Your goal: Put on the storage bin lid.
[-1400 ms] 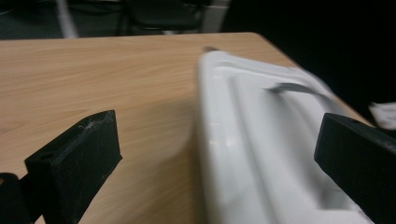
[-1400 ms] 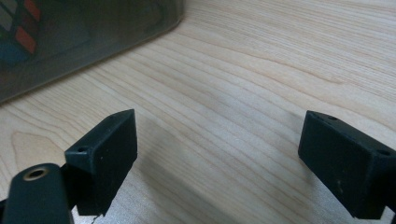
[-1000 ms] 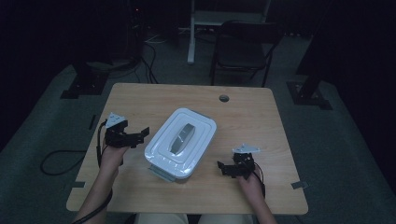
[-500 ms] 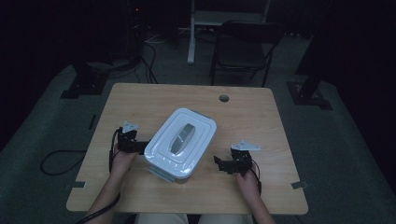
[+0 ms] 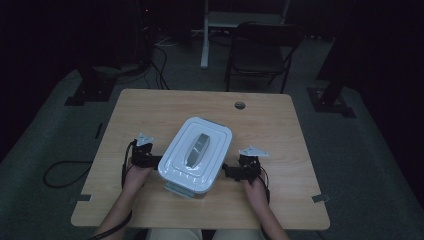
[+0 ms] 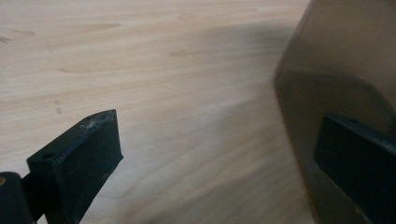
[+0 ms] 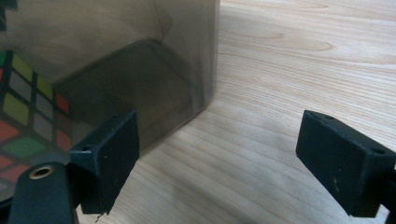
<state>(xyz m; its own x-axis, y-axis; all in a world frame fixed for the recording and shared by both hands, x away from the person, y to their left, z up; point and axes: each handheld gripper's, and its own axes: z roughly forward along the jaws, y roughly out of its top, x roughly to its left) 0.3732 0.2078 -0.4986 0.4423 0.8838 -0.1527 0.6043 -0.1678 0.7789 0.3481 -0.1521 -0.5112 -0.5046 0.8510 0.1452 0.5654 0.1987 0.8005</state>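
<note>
The box (image 5: 196, 156) sits near the middle of the table (image 5: 280, 120), a little toward the person's edge, turned at a slant. It has a white lid (image 5: 212, 131) with a grey handle (image 5: 196, 150) along the top, and its walls are smoky and see-through. In the right gripper view a colour cube (image 7: 23, 116) shows through the wall (red, green, yellow and grey squares).

The left gripper (image 5: 153, 160) is at the box's left side, low to the table. In the left gripper view its jaws stand wide apart; one is over bare wood, the other in front of the box wall (image 6: 336, 74). I cannot tell whether that jaw touches the wall.

The right gripper (image 5: 226, 170) is at the box's right side, near its front corner. In the right gripper view its jaws are also spread wide, with one beside the box's corner (image 7: 205, 56) and the other over open table. Nothing is clamped between either pair.

Both hands rest on the table behind the grippers, the left hand (image 5: 136, 175) and the right hand (image 5: 256, 189).
</note>
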